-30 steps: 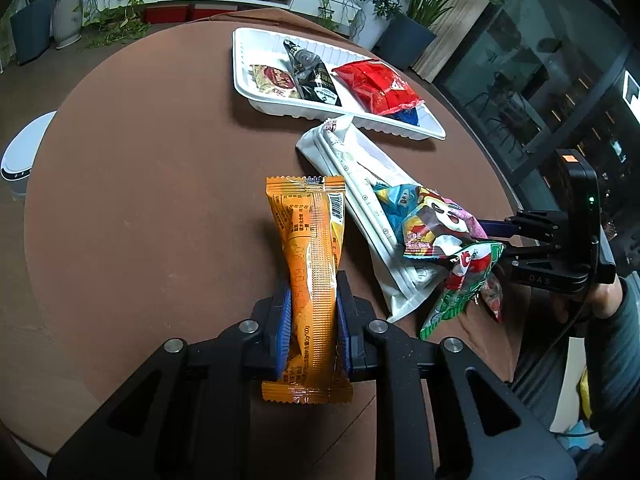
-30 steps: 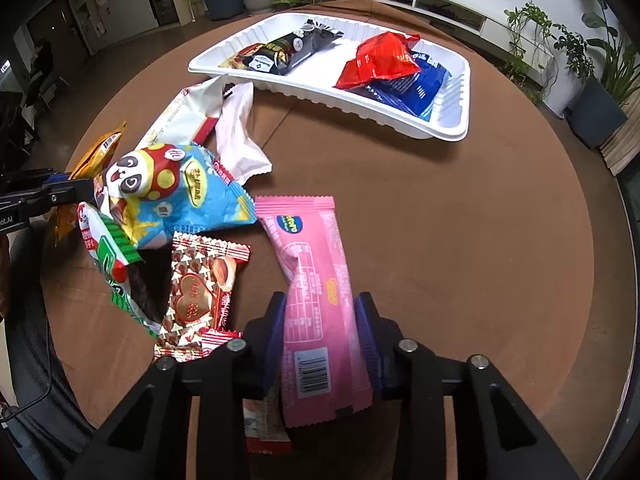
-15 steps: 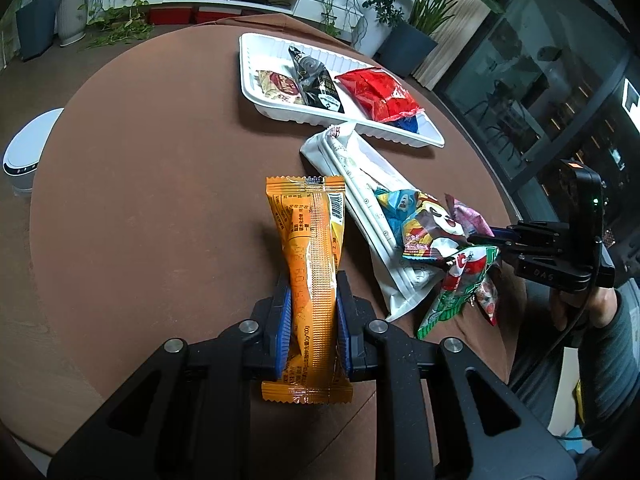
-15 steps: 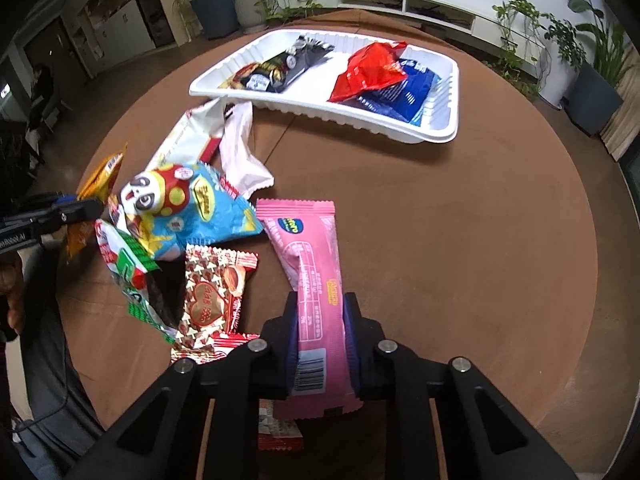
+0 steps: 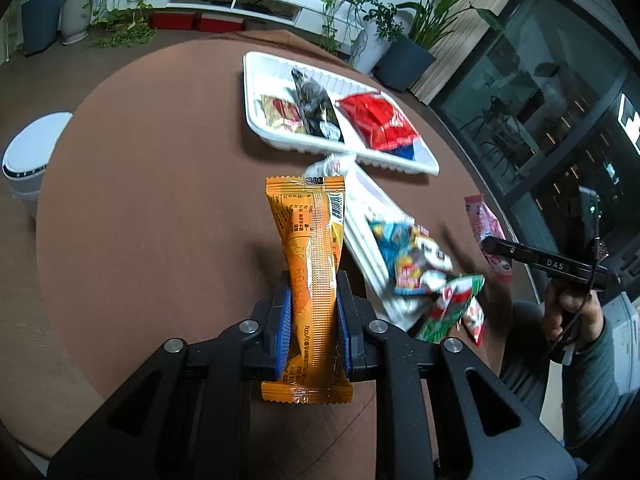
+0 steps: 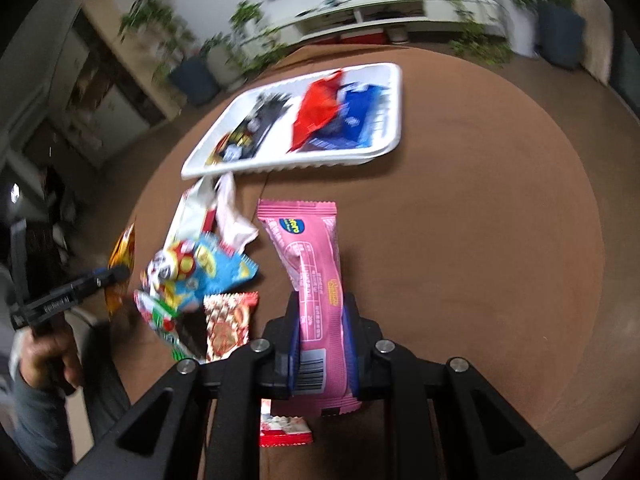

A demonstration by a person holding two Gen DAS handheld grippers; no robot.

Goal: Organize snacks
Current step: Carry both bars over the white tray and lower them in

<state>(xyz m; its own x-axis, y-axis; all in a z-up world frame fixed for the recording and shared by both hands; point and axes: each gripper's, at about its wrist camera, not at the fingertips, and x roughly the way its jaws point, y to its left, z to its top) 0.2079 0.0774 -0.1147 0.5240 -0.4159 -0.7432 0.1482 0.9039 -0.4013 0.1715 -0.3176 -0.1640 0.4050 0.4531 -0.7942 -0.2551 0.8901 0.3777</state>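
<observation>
My left gripper [image 5: 313,300] is shut on an orange snack bar [image 5: 310,240] and holds it above the brown round table [image 5: 160,200]. My right gripper [image 6: 322,312] is shut on a pink snack bar [image 6: 312,256] and holds it above the table; that bar also shows in the left wrist view [image 5: 486,222]. A white tray [image 5: 256,80] at the far side holds a black packet [image 5: 314,106], a red packet [image 5: 378,122] and a blue packet [image 6: 360,116]. The tray also shows in the right wrist view [image 6: 394,120].
Loose snacks lie between the grippers: a white bag [image 5: 368,208], a blue cartoon bag [image 6: 200,268], a green and red packet [image 5: 448,308] and a red and white heart packet [image 6: 228,324]. A white bin [image 5: 28,160] stands left of the table. Potted plants [image 5: 404,52] stand beyond it.
My right gripper closed on the pink bar and lifted it off the table. My left gripper rose and tilted with the orange bar still held.
</observation>
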